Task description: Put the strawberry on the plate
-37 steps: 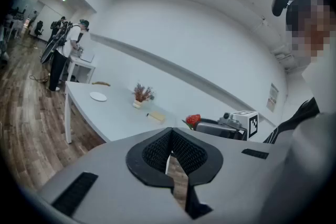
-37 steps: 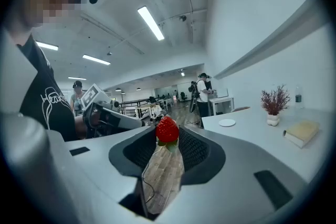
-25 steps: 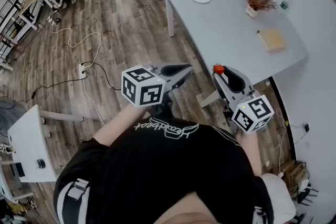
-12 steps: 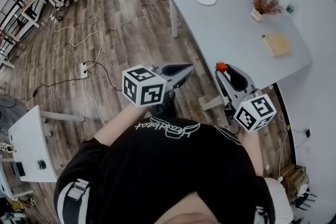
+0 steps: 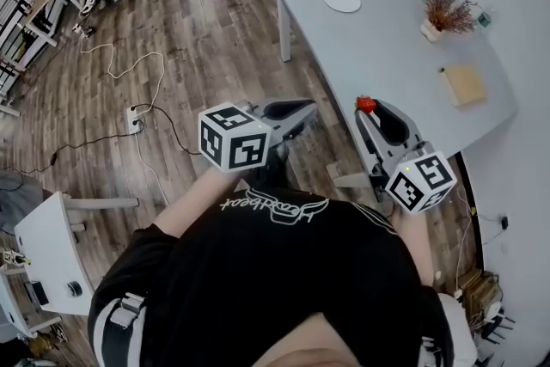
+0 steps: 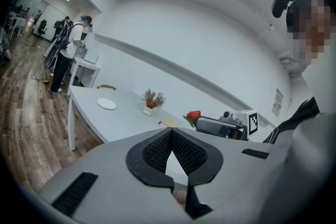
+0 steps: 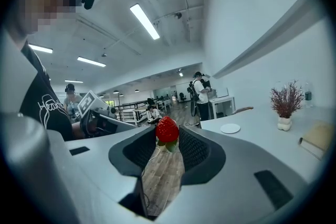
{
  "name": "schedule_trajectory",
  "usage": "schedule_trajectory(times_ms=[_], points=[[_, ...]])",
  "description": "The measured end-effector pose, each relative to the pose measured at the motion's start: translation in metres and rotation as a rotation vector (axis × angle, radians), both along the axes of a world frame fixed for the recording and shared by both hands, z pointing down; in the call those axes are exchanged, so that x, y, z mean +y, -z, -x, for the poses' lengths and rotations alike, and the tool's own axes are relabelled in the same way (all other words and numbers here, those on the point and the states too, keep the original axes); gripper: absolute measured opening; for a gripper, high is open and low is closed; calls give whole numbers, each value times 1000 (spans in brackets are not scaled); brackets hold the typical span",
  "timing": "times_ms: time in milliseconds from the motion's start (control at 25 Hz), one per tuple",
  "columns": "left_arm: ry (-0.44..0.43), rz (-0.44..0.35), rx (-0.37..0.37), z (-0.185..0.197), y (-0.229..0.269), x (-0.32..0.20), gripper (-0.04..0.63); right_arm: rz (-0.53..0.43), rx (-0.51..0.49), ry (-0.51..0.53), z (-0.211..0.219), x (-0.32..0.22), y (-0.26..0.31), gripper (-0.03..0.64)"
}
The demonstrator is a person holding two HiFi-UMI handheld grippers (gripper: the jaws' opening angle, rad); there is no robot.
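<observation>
Strawberry [image 7: 167, 131] sits pinched between the tips of the right gripper [image 7: 167, 138], red body up and green leaves hanging below. Only the right gripper view shows the ribbed pads pressing its sides. In the head view it is just a red spot at that gripper's nose, hanging over the near edge of the grey table [image 5: 378, 56].

The left gripper [image 5: 308, 110] is held beside it over the wooden floor [image 5: 198, 30]. Its own view shows the tips meeting with nothing between them, which the head view cannot settle.

Farther along the table lie a tan board [image 5: 465, 85] and a dried plant in a white pot [image 5: 447, 13]. The white plate [image 5: 342, 0] is at the far end, well apart from the fruit. Only the head view shows the cables and power strip [image 5: 135, 118] on the floor. The gripper views show people standing beyond the table.
</observation>
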State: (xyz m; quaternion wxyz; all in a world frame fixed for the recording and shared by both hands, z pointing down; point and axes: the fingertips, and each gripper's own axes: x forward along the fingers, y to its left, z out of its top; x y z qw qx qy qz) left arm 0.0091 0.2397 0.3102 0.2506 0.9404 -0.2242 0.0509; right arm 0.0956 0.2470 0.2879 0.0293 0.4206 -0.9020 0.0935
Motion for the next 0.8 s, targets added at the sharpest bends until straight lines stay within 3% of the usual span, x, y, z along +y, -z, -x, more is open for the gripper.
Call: schedule_trajectory(times_ms=[400,800], points=[[-43,81,-4,27,-15,-130,6,52,-19,-42,31,-127,-2,129],[-68,109,11,61,-20,-257,6,68,-10,-93,61,-253,4,129]])
